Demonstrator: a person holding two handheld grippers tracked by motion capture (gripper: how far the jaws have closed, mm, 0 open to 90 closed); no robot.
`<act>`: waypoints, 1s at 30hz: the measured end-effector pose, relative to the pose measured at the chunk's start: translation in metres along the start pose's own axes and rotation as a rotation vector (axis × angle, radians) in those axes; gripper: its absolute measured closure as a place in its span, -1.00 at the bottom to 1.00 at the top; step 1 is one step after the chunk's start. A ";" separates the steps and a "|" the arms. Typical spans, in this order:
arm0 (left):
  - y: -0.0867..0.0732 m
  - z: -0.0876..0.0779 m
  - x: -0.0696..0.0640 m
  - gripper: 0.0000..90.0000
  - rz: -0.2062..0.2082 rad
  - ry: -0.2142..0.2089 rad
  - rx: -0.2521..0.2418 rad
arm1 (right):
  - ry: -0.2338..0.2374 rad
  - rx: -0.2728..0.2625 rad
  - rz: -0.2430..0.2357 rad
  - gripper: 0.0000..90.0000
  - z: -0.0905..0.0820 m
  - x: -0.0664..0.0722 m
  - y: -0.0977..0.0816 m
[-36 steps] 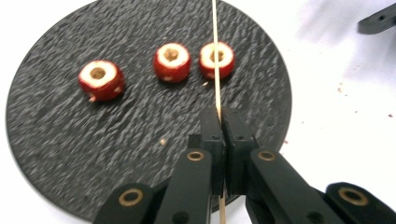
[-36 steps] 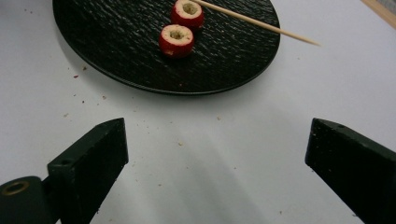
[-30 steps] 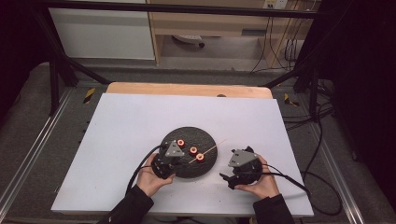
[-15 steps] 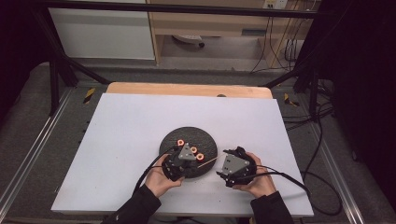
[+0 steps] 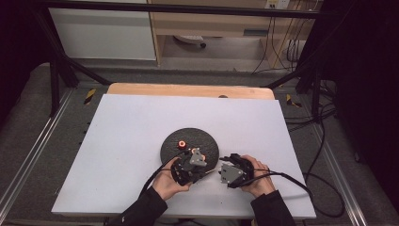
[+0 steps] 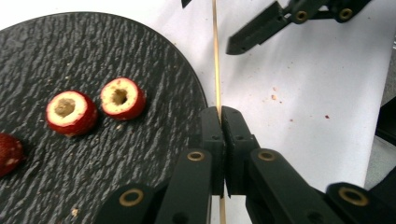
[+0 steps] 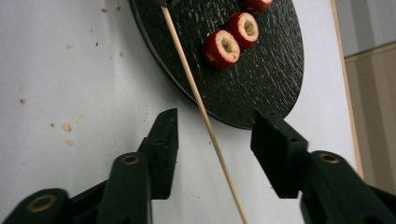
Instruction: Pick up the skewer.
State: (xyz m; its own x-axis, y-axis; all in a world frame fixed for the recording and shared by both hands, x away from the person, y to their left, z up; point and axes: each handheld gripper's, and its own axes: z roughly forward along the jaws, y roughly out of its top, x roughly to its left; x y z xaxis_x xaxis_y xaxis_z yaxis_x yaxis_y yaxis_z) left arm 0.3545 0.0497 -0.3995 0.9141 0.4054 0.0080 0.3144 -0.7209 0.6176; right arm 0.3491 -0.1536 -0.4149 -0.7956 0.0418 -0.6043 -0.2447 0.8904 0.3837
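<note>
A thin wooden skewer (image 6: 216,70) is clamped in my left gripper (image 6: 221,112), whose jaws are shut on it just off the rim of the black round plate (image 6: 107,51). Three cored red fruits lie on the plate; two (image 6: 71,112) (image 6: 123,97) sit side by side and a third (image 6: 9,154) lies at the left edge. The skewer's (image 7: 201,107) far end runs between the jaws of my right gripper (image 7: 215,125). Those jaws have just been closing, but both pads stand clear of the stick. In the high view the left gripper (image 5: 204,165) and the right gripper (image 5: 225,159) meet at the plate's (image 5: 176,136) near right edge.
The plate rests on a white tabletop (image 5: 131,122) with small crumbs (image 7: 65,127) near the grippers. A wooden strip (image 5: 188,89) borders the far edge. Black cables (image 5: 291,181) trail off to the right, and dark frame posts (image 5: 56,70) stand beyond the table.
My left hand has shifted right along the plate's near edge, closer to the right gripper. The right hand has hardly moved.
</note>
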 end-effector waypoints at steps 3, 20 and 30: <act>0.002 0.001 -0.002 0.97 0.005 -0.007 0.001 | 0.007 0.005 -0.060 0.40 0.001 0.000 0.000; 0.005 0.007 -0.006 0.96 0.029 -0.030 0.018 | 0.065 0.046 -0.224 0.93 0.004 0.007 0.000; 0.005 0.006 -0.003 0.95 0.025 -0.042 0.036 | 0.064 0.049 -0.279 0.97 0.003 0.008 0.001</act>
State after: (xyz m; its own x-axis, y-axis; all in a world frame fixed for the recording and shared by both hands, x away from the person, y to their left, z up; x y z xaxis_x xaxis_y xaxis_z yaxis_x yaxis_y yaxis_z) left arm 0.3552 0.0418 -0.4014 0.9314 0.3640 -0.0107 0.3000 -0.7504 0.5890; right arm 0.3442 -0.1507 -0.4213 -0.7347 -0.2352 -0.6363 -0.4335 0.8842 0.1738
